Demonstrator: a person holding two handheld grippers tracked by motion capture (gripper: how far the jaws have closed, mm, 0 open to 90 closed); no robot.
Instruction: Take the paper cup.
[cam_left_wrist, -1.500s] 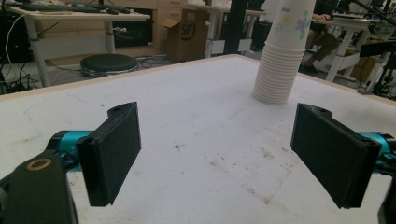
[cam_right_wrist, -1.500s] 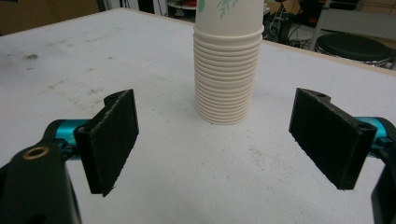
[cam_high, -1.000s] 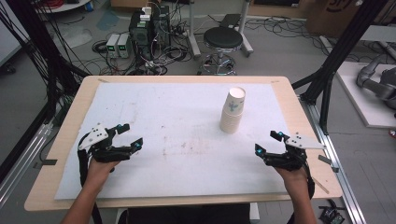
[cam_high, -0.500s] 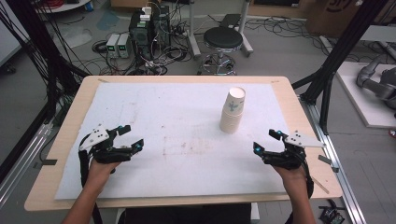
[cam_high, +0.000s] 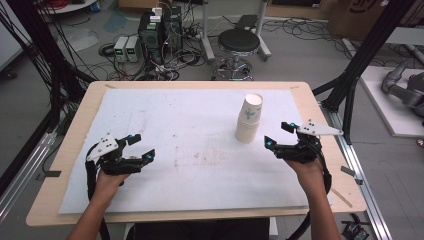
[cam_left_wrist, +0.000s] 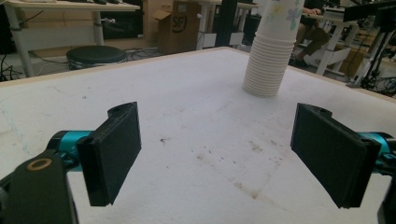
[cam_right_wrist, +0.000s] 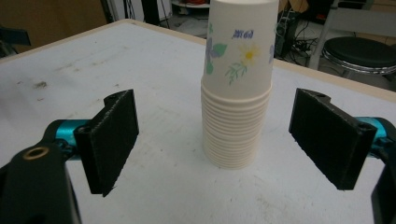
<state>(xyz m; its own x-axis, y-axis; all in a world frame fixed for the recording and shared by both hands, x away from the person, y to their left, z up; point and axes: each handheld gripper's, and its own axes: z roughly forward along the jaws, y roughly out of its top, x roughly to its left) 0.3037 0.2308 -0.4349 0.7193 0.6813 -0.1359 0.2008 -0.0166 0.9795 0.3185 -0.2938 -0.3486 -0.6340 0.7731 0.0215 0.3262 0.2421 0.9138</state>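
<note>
- We are holding the right tool (cam_high: 278, 134) with its jaws spread wide, gripping nothing, low over the white mat near the right edge of the table (cam_high: 70, 150).
- In the right gripper view that tool (cam_right_wrist: 212, 140) is facing the stack of paper cups (cam_right_wrist: 237, 84) straight on, the stack showing in the gap between the two flat black pads but lying beyond them, not touched.
- We are keeping the left tool (cam_high: 137, 146) spread open too, empty, over the near left part of the mat and well apart from the cups; in the left gripper view this tool (cam_left_wrist: 215, 154) is looking across stained white surface towards them.
- The stack of paper cups (cam_high: 249, 118) is standing upright on the right half of the mat, just beside the right tool, its long axis vertical.
- The cups are sitting upside down: rims are crowding at the bottom in a ribbed band, the closed base is pointing up.
- The stack (cam_left_wrist: 273, 46) is tapering upward, smooth cream paper printed with small flowers and green leaves.
- The mat is matt white, scuffed with brown smudges; the table beneath is pale wood with rounded corners.
</note>
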